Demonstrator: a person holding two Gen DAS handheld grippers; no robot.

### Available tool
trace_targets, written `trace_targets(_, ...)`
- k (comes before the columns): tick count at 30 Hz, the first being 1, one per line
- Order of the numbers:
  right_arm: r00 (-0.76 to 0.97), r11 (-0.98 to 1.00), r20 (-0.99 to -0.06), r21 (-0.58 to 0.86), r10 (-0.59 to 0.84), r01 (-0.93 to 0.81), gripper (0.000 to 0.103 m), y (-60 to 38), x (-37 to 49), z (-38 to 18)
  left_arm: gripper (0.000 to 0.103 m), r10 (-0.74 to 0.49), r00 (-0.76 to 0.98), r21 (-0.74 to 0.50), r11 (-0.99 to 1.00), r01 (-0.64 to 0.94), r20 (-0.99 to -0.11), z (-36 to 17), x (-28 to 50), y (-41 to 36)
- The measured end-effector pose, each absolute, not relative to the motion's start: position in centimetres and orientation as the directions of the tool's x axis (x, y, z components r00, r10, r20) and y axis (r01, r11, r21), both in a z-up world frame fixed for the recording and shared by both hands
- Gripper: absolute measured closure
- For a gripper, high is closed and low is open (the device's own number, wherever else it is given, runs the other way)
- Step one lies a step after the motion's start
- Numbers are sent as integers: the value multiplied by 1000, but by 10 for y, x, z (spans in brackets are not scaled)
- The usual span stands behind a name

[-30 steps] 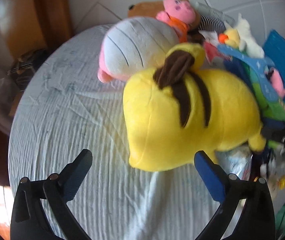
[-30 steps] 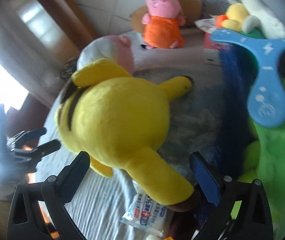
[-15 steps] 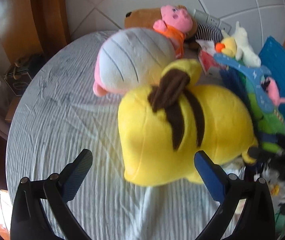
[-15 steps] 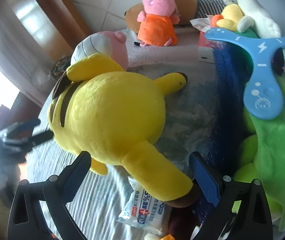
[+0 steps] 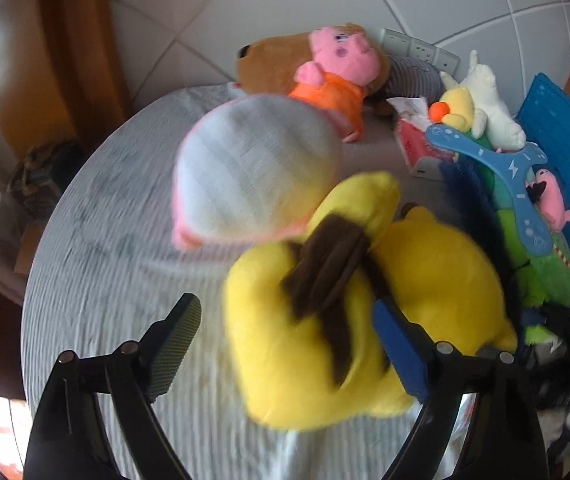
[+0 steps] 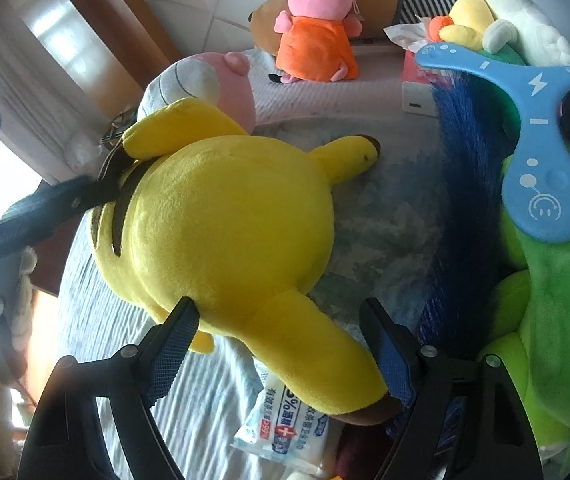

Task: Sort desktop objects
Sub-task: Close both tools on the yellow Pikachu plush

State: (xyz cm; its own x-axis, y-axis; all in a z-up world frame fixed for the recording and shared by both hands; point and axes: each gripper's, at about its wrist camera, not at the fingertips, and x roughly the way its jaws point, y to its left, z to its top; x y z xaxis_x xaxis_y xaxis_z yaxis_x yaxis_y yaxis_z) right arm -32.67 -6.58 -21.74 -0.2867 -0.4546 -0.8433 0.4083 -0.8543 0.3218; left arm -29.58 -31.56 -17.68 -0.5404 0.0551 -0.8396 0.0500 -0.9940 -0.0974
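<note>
A big yellow plush (image 5: 325, 344) with brown stripes lies on the round table's striped cloth (image 5: 97, 264). My left gripper (image 5: 285, 320) is open around its striped back. The right finger presses into the plush and the left finger stands just clear of it. In the right wrist view the same yellow plush (image 6: 225, 232) fills the middle. My right gripper (image 6: 279, 320) is open, with the plush's long brown-tipped limb running between the fingers. The left gripper's dark finger (image 6: 57, 208) shows at the plush's far side.
A pink-and-grey round plush (image 5: 253, 168) leans against the yellow one. Behind are a pink pig plush in orange (image 6: 313, 24) and a brown plush (image 5: 273, 64). A blue boomerang (image 6: 541, 140), green plush (image 6: 557, 320) and tissue box (image 5: 417, 144) crowd the right. A wipes pack (image 6: 289, 436) lies near.
Both grippers have moved in on the yellow plush and their fingers have narrowed a little. The plush now sits between the left gripper's fingers and has shifted slightly.
</note>
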Motion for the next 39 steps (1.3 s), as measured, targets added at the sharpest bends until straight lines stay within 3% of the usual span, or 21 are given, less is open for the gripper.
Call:
trace_targets(3, -295, -855, -843, 310, -449, 417, 14, -68, -325, -220, 14, 53, -516, -102, -993, 66, -855, -189, -274, -328)
trace_targets(8, -308, -855, -843, 289, -441, 430, 7, -71, -322, -225, 0, 71, -496, -101, -994, 35, -865, -214, -253, -325)
trace_targets(13, -328, -852, -838, 268, -436, 450, 7, -75, -318, -229, 0, 99, -494, -114, -993, 0, -864, -245, -255, -316)
trace_targets(17, -361, -844, -810, 276, -462, 461, 7, -71, -319, -230, 0, 190, -551, -203, -978, -39, -812, -243, -264, -313)
trace_targets(24, -373, -853, -807, 282, -458, 439, 5, -69, -331, -235, 0, 244, -518, -217, -970, -112, -820, -247, -290, -299)
trace_targets(25, -375, -854, -806, 281, -457, 437, 6, -69, -332, -234, 0, 249, -515, -217, -969, -122, -820, -247, -292, -298)
trace_targets(27, -379, -856, -806, 280, -455, 434, 23, -69, -334, -233, 4, 261, -509, -219, -965, -143, -820, -247, -296, -295)
trace_targets(29, -383, -858, -805, 278, -453, 432, 31, -70, -337, -232, 11, 270, -498, -218, -962, -161, -824, -246, -299, -290)
trace_targets(31, -397, -865, -817, 224, -418, 450, 31, -73, -336, -228, 11, 274, -495, -218, -961, -170, -824, -246, -302, -290)
trace_targets(34, -436, -863, -798, 197, -416, 465, 21, -68, -337, -221, 11, 281, -495, -218, -959, -182, -822, -246, -304, -291)
trace_targets(37, -444, -848, -756, 274, -482, 454, 11, -59, -348, -216, 11, 283, -498, -214, -958, -192, -820, -246, -305, -292)
trace_targets(39, -421, -821, -732, 335, -536, 463, 2, -60, -355, -217, 5, 270, -500, -201, -961, -190, -822, -248, -305, -293)
